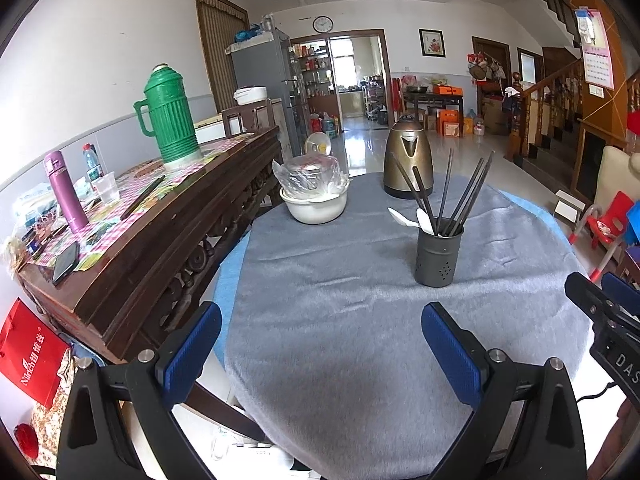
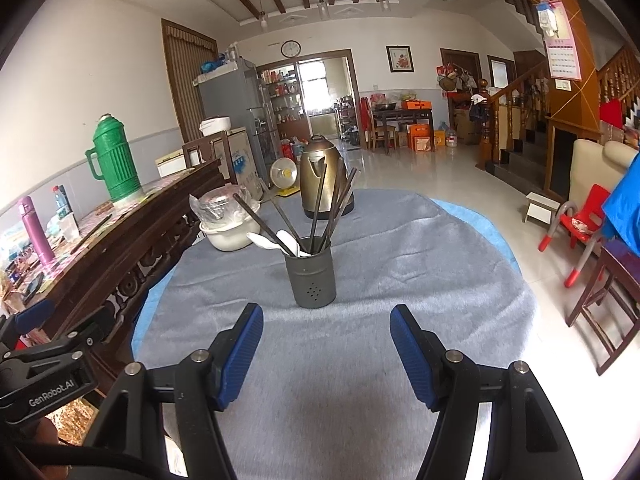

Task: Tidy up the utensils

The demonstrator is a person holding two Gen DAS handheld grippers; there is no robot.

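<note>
ahead of right gripper (image 2: 326,326), utensil holder (image 2: 311,278)

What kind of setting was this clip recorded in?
Most likely a lived-in home's dining and living room: a cloth-covered round table holds a utensil holder and kettle, a fridge stands by the kitchen doorway, and a wooden staircase rises at right.

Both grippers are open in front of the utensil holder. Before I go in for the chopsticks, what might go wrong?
1. The chopsticks fan out and lean in different directions from the utensil holder; pulling one sideways may tip the narrow holder over.
2. The white spoons stick out over the rim toward the white bowl and may get knocked out.
3. The kettle stands right behind the holder, so overreaching risks bumping it.
</note>
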